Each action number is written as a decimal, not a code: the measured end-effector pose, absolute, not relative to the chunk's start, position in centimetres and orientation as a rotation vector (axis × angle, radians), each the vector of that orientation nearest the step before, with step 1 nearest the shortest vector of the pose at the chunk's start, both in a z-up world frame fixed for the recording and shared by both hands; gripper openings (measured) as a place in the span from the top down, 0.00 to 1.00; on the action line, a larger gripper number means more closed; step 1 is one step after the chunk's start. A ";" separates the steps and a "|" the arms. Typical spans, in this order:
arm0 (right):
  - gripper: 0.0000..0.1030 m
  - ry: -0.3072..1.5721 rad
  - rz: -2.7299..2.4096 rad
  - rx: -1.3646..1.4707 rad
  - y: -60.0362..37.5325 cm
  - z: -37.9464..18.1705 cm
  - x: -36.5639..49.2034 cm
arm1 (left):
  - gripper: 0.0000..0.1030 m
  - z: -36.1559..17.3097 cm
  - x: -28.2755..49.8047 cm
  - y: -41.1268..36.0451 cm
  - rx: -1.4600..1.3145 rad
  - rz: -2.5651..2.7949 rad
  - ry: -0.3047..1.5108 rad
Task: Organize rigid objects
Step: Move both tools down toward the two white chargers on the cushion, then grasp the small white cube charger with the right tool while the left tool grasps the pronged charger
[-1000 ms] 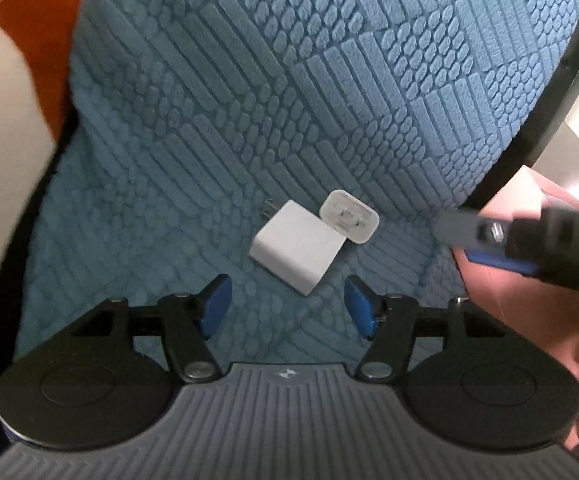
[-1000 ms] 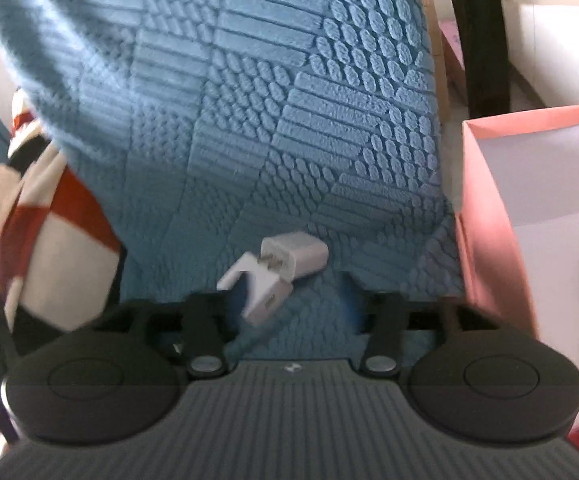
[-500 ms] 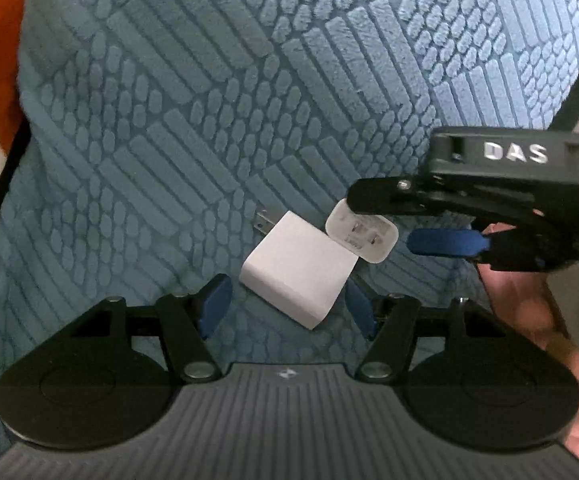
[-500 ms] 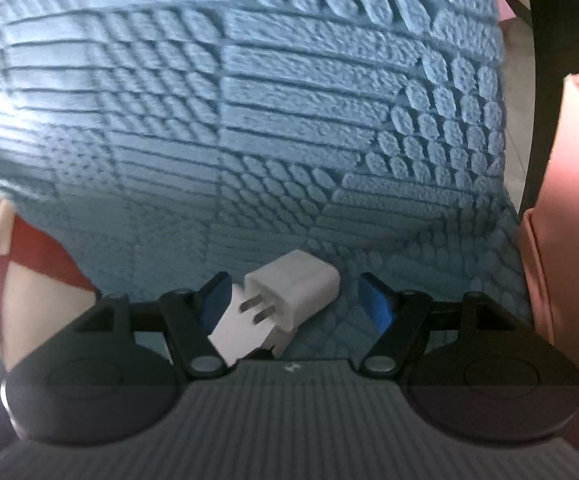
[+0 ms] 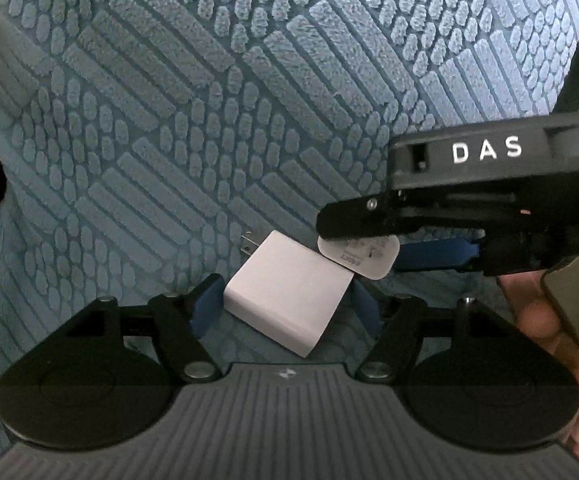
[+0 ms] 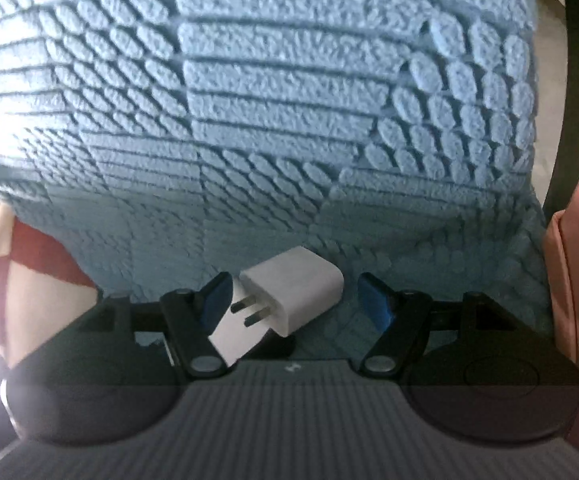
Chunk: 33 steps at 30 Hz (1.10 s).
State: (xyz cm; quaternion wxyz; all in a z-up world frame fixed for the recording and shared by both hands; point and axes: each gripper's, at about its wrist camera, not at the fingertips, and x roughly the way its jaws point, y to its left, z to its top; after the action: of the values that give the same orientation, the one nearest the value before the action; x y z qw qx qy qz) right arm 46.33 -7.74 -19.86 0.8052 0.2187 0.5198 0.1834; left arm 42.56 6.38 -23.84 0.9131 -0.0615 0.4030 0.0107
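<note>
Two white plug chargers lie touching on a blue textured cushion (image 5: 249, 100). In the left wrist view the larger charger (image 5: 289, 300) sits between the blue pads of my open left gripper (image 5: 285, 306), its prongs pointing away. The smaller charger (image 5: 363, 258) lies at its right corner, partly under my right gripper (image 5: 373, 240), which reaches in from the right. In the right wrist view the smaller charger (image 6: 293, 290) sits between the open blue pads of the right gripper (image 6: 293, 300), prongs toward the camera, with the larger charger (image 6: 233, 340) below left.
An orange and white cloth (image 6: 29, 256) lies at the cushion's left edge. A pink box wall (image 6: 577, 260) stands at the right. A dark chair frame (image 5: 577, 52) curves along the cushion's right side.
Both grippers have moved in closer to the chargers. The right gripper has come in from the right until its fingers straddle the smaller charger. The chargers have not moved.
</note>
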 end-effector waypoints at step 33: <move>0.78 1.053 0.386 0.420 -9.8 -17.5 37.7 | 0.42 -19.8 30.5 9.7 -0.258 0.062 0.840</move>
State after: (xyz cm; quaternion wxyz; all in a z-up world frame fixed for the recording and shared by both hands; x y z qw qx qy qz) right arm 37.70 -9.81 -17.46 0.8261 0.1975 0.4954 0.1818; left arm 30.51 9.72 -19.81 0.9045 -0.1249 0.4067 0.0301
